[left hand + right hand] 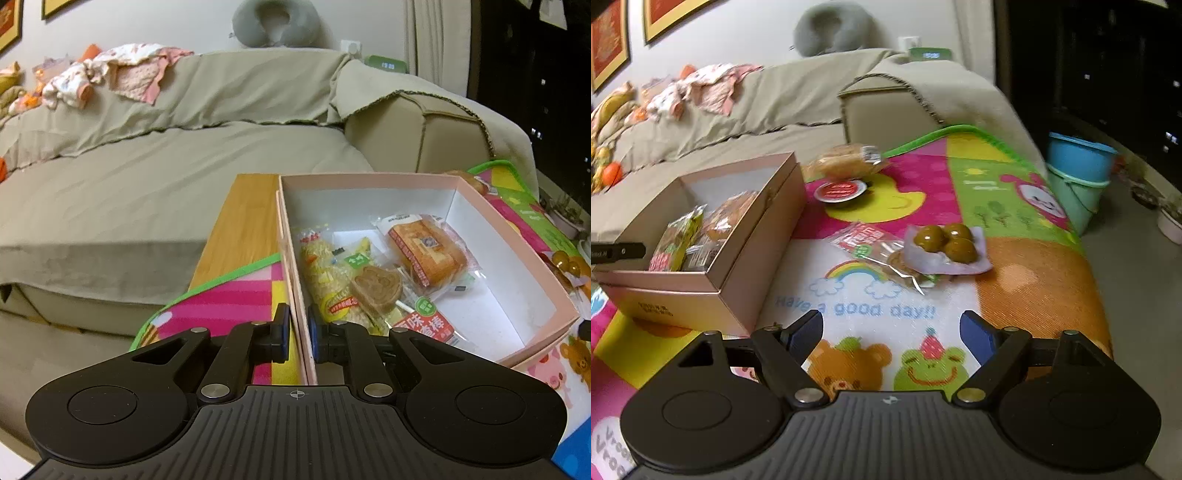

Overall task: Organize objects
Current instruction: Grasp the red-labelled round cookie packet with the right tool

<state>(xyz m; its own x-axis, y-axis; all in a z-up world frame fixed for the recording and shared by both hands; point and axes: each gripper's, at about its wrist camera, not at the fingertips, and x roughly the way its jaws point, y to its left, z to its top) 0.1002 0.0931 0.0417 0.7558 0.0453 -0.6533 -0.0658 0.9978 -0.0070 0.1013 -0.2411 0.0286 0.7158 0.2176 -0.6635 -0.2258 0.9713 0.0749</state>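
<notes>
The left gripper point(299, 338) pinched the box point(291, 280) wall, seemingly steadying it, while the right gripper point(892, 334) hovered open before loose snacks point(886, 251).

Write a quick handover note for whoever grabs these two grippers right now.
Left gripper: shut on the pink box near wall, steadying it.
Right gripper: open, empty, above the play mat.
Done: several wrapped snacks are in the box.
Left on the mat: plum pack, clear snack packet, red-lidded cup, wrapped bun. Closest are the plums and packet.
</notes>
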